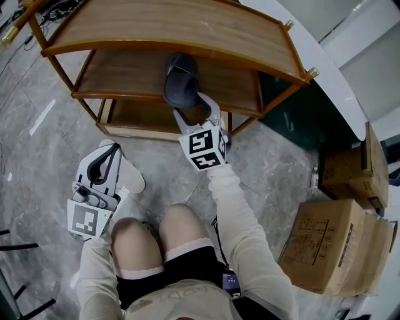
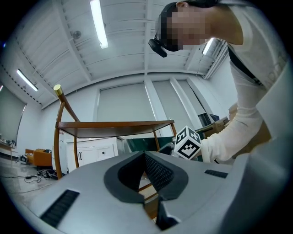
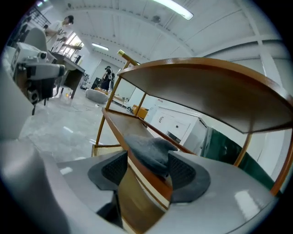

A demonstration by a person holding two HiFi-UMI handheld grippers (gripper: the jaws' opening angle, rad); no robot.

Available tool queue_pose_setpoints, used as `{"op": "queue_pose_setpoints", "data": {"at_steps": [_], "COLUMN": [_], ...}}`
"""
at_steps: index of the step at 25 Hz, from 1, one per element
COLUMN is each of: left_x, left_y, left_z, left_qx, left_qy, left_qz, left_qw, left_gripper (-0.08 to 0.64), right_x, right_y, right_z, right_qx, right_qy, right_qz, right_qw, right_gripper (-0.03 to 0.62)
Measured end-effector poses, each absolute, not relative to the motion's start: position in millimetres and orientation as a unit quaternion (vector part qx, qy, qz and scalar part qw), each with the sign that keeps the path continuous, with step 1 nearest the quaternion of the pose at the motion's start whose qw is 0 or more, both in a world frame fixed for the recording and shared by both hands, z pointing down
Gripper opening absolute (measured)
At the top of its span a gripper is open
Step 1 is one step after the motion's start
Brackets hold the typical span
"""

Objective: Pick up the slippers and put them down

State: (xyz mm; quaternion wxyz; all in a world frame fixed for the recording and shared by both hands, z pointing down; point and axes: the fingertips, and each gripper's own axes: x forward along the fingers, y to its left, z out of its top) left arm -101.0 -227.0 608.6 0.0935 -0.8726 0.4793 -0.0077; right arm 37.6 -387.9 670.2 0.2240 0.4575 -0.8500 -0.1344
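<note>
A dark slipper [image 1: 180, 75] lies on the middle board of a wooden shelf unit [image 1: 125, 75], its heel at the front edge. My right gripper [image 1: 192, 106] stands open at that edge with the slipper's heel [image 3: 149, 151] between its jaws; the pads do not press on it. The left gripper [image 1: 114, 149] is low over the floor at the left, shut, with nothing between its pads [image 2: 158, 176]. A white rounded thing [image 1: 132, 180], possibly a pale slipper, lies on the floor beside it.
The shelf unit's top board [image 1: 187, 25] overhangs the slipper and the bottom board [image 1: 144, 115] sits near the floor. Cardboard boxes [image 1: 331, 244] stand at the right. The person's knees [image 1: 156, 231] are just behind the grippers. Cables [image 1: 56, 9] lie at the far left.
</note>
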Motion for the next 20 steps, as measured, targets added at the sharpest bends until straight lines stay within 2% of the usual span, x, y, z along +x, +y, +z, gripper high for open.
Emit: {"op": "queue_pose_setpoints", "data": {"at_steps": [2,9,12,20], "left_x": [-102,-106,-108,-114], "left_y": [-226,-216,-210,-195], "left_z": [608,611,608,599], "left_qx": [-0.872,-0.87,-0.869,-0.866], "left_qy": [0.481,0.484,0.484,0.487], "left_qz": [-0.01,-0.018,-0.017,-0.013], "left_qw": [0.096,0.098,0.105,0.116], "left_gripper": [0.005,0.005,0.005,0.005], "right_x": [35,27,24,8], "right_y": [-394,-382,-365,-297], "right_z": [671,658,645,631], "right_qx": [0.455,0.448,0.444,0.387], "right_qy": [-0.845,-0.83,-0.823,-0.813], "right_qz": [-0.154,-0.237,-0.277,-0.379], "right_qw": [0.236,0.234,0.22,0.212], "right_gripper": [0.256,0.09,0.069,0.064]}}
